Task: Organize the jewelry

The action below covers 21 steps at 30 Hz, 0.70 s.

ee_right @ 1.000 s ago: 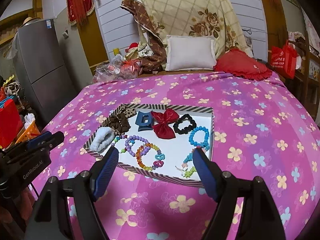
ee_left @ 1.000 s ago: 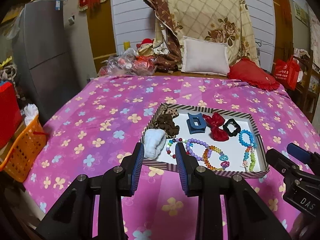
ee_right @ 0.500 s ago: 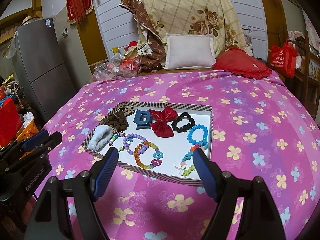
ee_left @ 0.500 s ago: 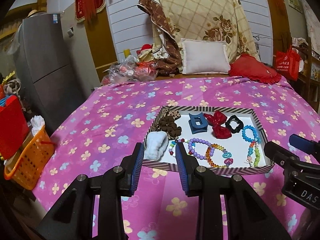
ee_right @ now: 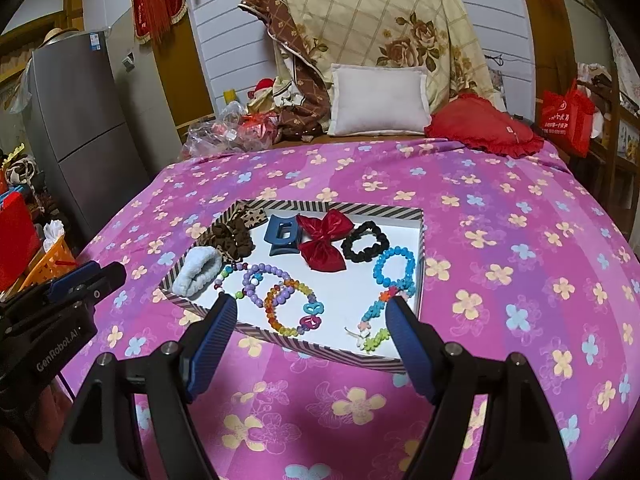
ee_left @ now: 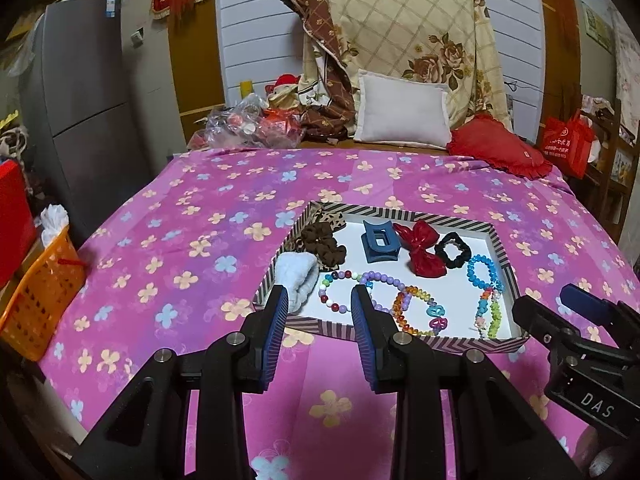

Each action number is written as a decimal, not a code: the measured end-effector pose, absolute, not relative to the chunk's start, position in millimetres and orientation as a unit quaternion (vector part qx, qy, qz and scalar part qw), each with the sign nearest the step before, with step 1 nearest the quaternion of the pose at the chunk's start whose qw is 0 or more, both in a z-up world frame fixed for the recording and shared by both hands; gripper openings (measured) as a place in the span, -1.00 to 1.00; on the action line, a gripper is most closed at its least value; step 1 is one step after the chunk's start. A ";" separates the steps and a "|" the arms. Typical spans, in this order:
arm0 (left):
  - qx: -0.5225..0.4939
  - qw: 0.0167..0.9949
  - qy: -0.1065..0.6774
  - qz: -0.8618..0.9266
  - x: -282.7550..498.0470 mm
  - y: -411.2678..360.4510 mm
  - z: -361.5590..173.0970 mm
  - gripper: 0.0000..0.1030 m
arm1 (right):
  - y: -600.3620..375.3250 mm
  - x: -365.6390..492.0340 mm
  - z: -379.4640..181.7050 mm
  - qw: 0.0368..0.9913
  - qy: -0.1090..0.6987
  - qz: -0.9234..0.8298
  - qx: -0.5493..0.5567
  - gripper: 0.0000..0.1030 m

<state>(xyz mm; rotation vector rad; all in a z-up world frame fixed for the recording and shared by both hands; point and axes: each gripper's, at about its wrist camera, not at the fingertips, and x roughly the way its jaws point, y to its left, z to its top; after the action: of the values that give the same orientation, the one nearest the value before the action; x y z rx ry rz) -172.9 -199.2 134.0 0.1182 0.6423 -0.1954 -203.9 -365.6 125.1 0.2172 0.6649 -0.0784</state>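
Observation:
A striped shallow box (ee_left: 400,213) (ee_right: 304,345) lies on the pink flowered bed. It holds a white scrunchie (ee_left: 296,272) (ee_right: 198,270), a brown scrunchie (ee_left: 322,242), a blue claw clip (ee_left: 378,242) (ee_right: 282,234), a red bow (ee_left: 420,248) (ee_right: 324,242), a black scrunchie (ee_left: 454,249) (ee_right: 365,241) and several bead bracelets (ee_left: 412,308) (ee_right: 286,306). My left gripper (ee_left: 319,320) is open and empty, just short of the box's near edge. My right gripper (ee_right: 310,330) is wide open and empty over the box's near edge.
An orange basket (ee_left: 38,300) hangs at the bed's left edge beside a grey fridge (ee_left: 80,120). A white pillow (ee_left: 402,114), a red cushion (ee_left: 498,150) and plastic bags (ee_left: 256,124) lie at the far end. A red bag (ee_left: 568,144) stands at right.
Both grippers have pulled back and risen slightly from the box. Their jaw openings are unchanged. The items in the box have not moved.

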 end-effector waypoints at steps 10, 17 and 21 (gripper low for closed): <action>0.057 0.939 0.324 -0.097 -169.0 -198.3 129.5 -0.49 | -364.6 -202.9 122.2 0.937 0.331 -0.039 0.104 0.55; 0.054 0.937 0.331 -0.095 -165.4 -197.9 125.4 -0.49 | -365.0 -200.7 116.0 0.934 0.338 -0.041 0.104 0.55; 0.053 0.937 0.332 -0.095 -164.6 -197.3 124.1 -0.49 | -364.2 -199.4 116.6 0.934 0.339 -0.040 0.104 0.55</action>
<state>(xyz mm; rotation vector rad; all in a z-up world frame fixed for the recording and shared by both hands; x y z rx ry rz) -164.6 -197.3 124.1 0.1091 0.6784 -0.1935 -199.4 -364.2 116.6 0.2120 0.6936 -0.0821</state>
